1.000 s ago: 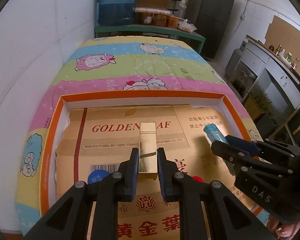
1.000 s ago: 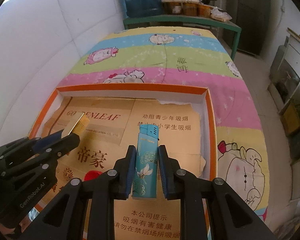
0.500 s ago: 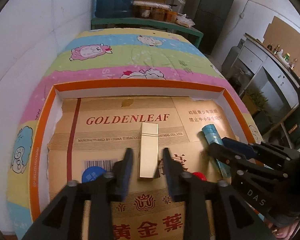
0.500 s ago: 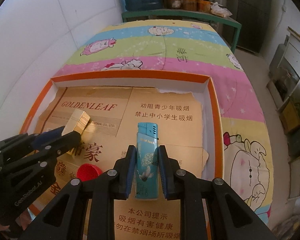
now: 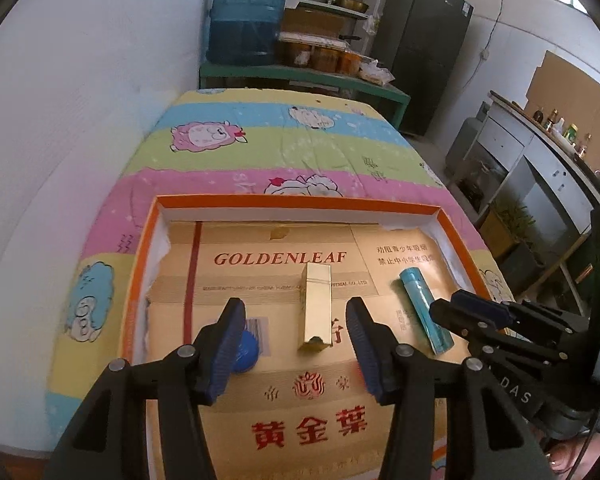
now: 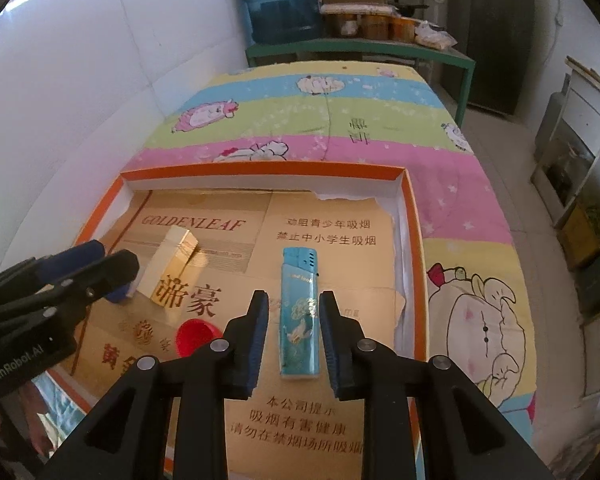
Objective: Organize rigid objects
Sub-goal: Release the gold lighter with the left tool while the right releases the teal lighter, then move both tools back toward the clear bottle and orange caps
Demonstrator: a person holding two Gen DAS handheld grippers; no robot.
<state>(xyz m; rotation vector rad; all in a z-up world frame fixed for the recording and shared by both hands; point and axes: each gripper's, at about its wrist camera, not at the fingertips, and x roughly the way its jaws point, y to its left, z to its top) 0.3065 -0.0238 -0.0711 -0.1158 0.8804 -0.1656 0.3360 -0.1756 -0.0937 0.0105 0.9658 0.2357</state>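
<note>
A gold lighter (image 5: 317,306) lies on the cardboard floor of the orange-rimmed box (image 5: 296,201). My left gripper (image 5: 296,324) is open, its jaws well apart on either side of the lighter's near end. A turquoise lighter (image 6: 299,314) lies flat on the cardboard. My right gripper (image 6: 293,320) is open around it with small gaps on both sides. The gold lighter (image 6: 175,265) and left gripper (image 6: 96,264) show at left in the right wrist view. The turquoise lighter (image 5: 425,310) and right gripper (image 5: 472,312) show at right in the left wrist view.
A blue cap (image 5: 246,354) lies by the left gripper's left finger; a red cap (image 6: 196,336) lies between the two lighters. The box sits on a striped cartoon quilt (image 5: 284,148). White wall on the left; shelves, water jug (image 5: 248,24) and counters beyond.
Both grippers opened and let go: the gold lighter and the turquoise lighter now lie on the cardboard. Both grippers drew back a little toward the near side.
</note>
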